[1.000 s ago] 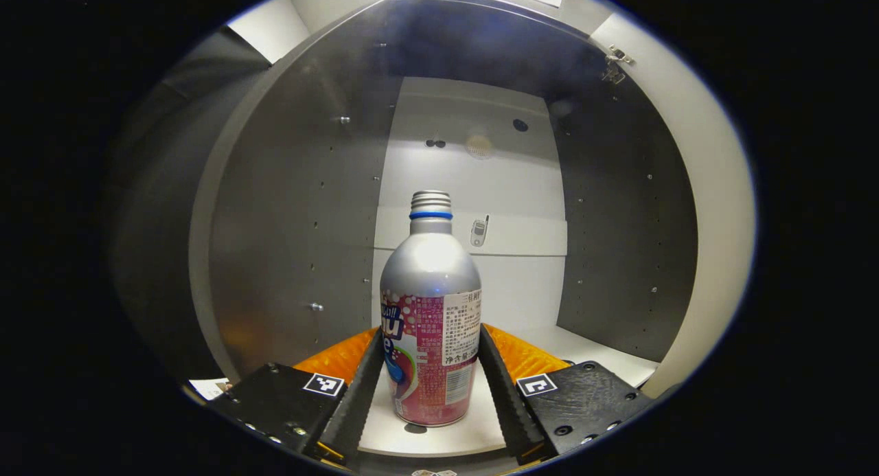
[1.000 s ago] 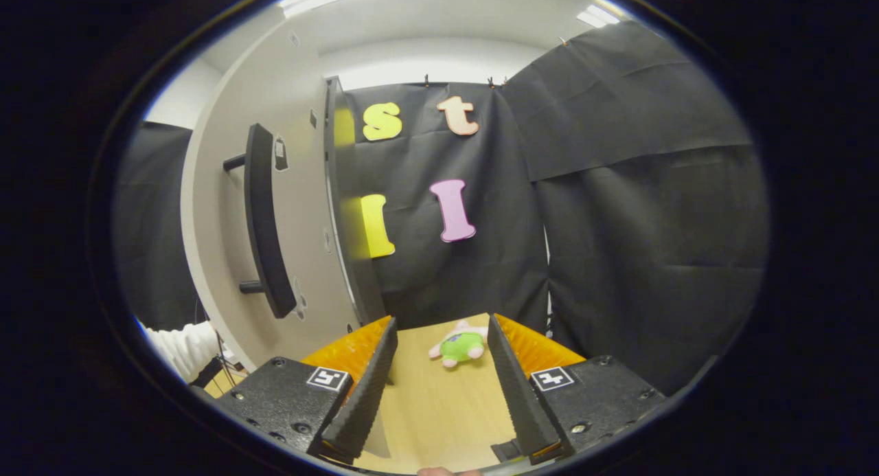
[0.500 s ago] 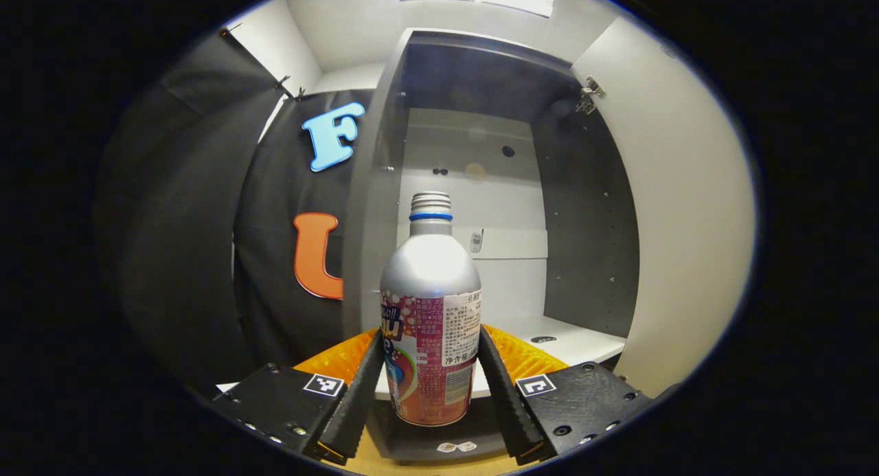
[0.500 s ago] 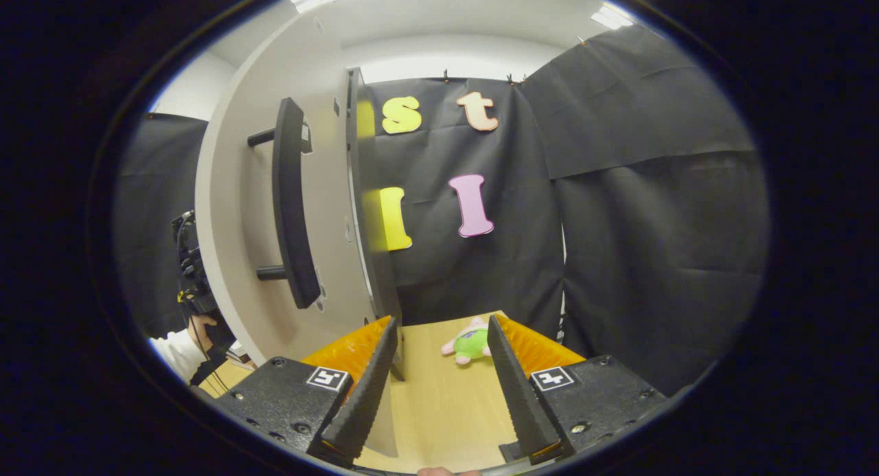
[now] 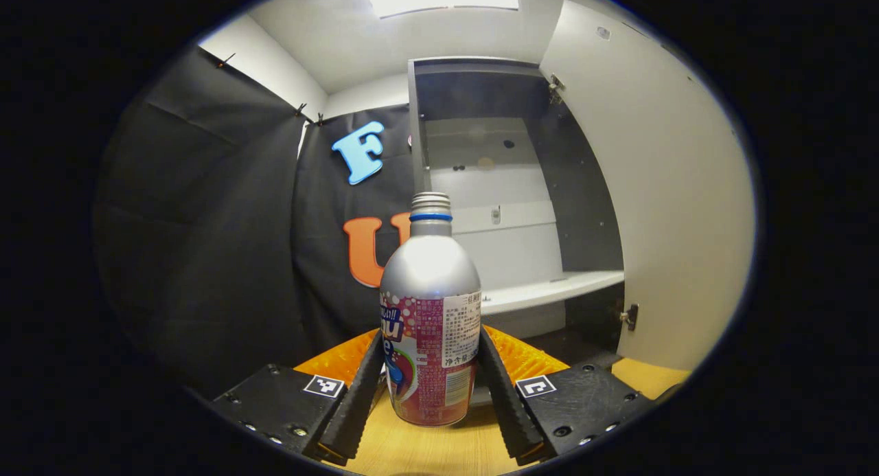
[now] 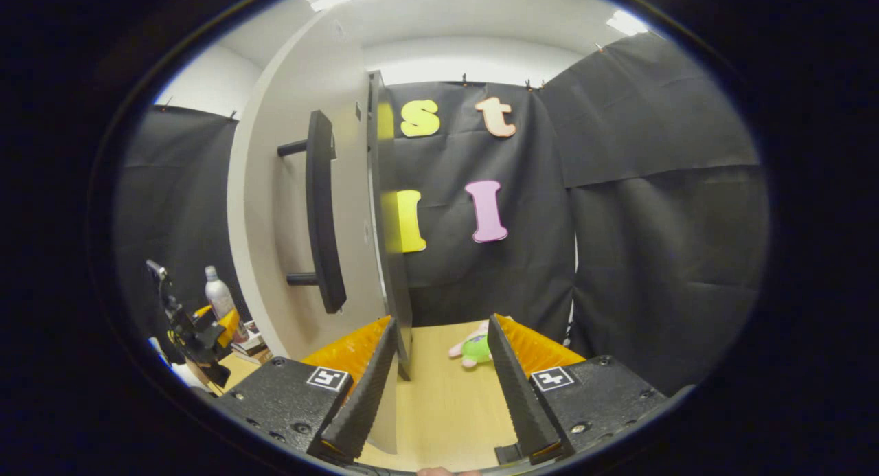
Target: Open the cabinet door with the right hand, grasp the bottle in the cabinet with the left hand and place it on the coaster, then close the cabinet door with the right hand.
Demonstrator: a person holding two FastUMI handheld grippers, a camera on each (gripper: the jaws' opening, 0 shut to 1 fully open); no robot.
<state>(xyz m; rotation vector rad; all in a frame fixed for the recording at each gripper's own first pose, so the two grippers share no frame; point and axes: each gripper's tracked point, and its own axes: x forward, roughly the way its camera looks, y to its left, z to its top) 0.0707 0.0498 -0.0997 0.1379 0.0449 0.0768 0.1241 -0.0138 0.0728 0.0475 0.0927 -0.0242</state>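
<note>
A silver bottle with a pink label and a blue neck ring stands upright between my left gripper's fingers. My left gripper is shut on its lower body, holding it just above the wooden table. Behind the bottle is the open cabinet with its white shelf. The door is swung out to the right. In the right gripper view, my right gripper is open and holds nothing. It sits near the door's edge, below the black bar handle. At far left I see the left gripper with the bottle.
A green and pink plush toy lies on the table beyond my right gripper, close to the black cloth wall. Some flat items lie low at the left by the door. The cabinet door's hinges stick out on its inner side.
My left gripper has drawn back out of the cabinet with the bottle, which now hangs over the table. In the right gripper view the door has slid right, and the left gripper with the bottle has appeared.
</note>
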